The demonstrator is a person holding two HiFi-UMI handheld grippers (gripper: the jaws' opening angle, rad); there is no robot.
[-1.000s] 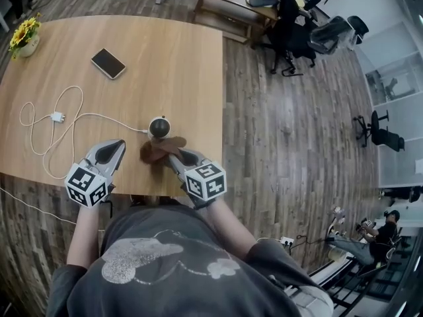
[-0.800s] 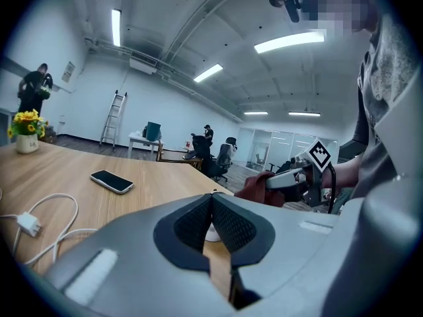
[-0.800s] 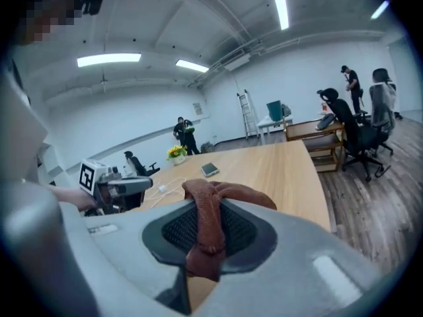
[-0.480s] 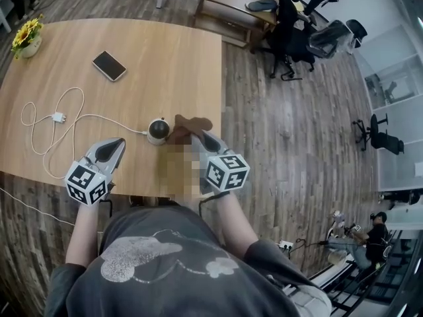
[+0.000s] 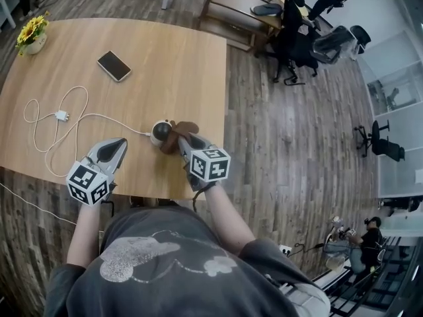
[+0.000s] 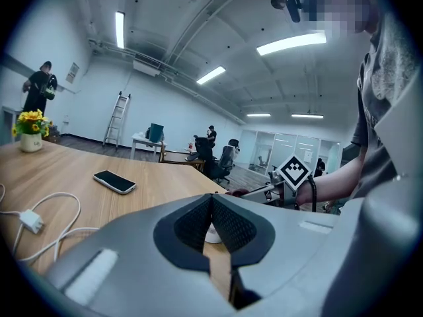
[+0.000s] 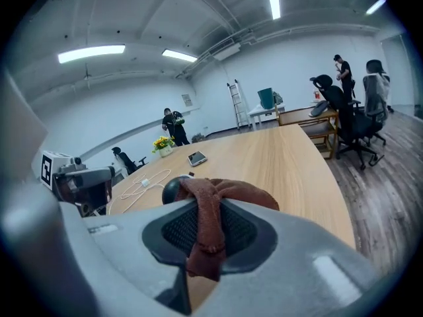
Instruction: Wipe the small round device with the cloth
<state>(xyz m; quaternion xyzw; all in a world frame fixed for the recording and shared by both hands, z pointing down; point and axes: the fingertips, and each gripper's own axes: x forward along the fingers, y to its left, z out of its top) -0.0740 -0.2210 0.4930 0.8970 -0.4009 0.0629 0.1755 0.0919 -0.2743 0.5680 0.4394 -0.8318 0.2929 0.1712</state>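
The fingers of the right gripper [image 7: 210, 226] are clamped on a fold of the brown cloth [image 7: 228, 193], whose bunched end sits against the small round device [image 7: 170, 189] on the bench [image 5: 172, 58]. The left gripper [image 6: 213, 211] has its fingers pressed together on nothing and sits apart from the device, not steadying it. With nothing bracing it, a firm swipe would likely shove the device along the bench or drag its white cable [image 5: 86, 116].
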